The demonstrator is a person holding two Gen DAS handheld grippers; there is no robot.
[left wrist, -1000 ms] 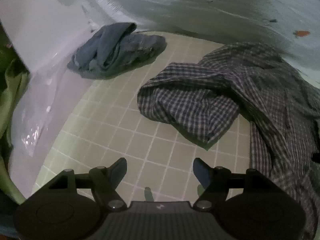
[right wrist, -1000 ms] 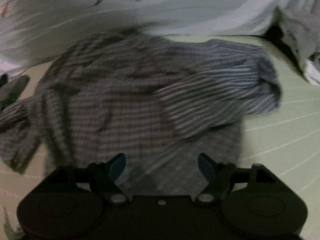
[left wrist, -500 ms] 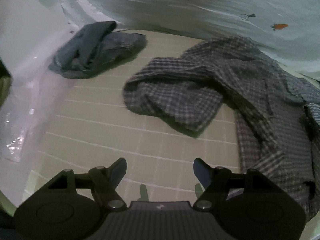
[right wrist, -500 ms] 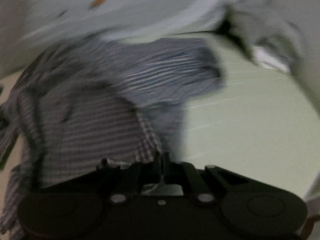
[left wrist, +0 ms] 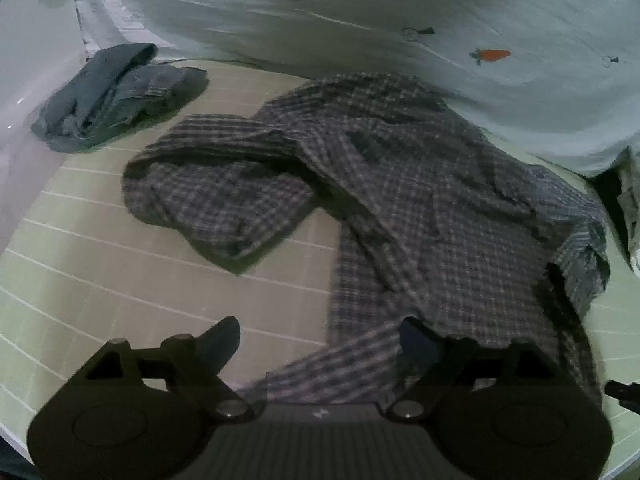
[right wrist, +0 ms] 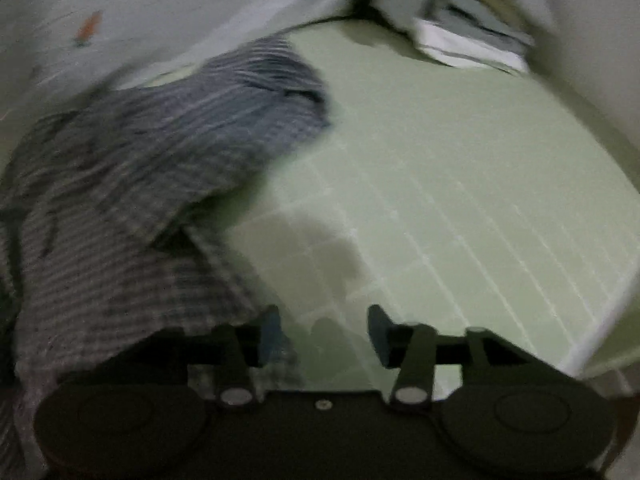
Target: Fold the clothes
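A crumpled plaid shirt [left wrist: 420, 200] lies spread on the pale green grid-lined sheet [left wrist: 120, 300], one sleeve bunched toward the left. My left gripper [left wrist: 320, 344] is open low over the shirt's near hem; a strip of hem runs between its fingers, and the right finger [left wrist: 416, 344] is at the cloth's edge. In the blurred right wrist view the same shirt [right wrist: 140, 160] fills the left side. My right gripper [right wrist: 325, 336] is open at the shirt's right edge, its left finger [right wrist: 270, 336] against the plaid and bare sheet [right wrist: 440, 200] between the fingers.
A crumpled blue denim garment [left wrist: 116, 92] lies at the far left by a white wall. A pale duvet with a carrot print [left wrist: 490, 55] rises behind the shirt. A stack of folded laundry [right wrist: 472, 40] sits at the far right. The sheet's edge [right wrist: 600, 328] runs near right.
My right gripper shut on the shirt's hem half a second ago and now stands open, swung to the right. My left gripper has moved right, bringing the hem between its fingers.
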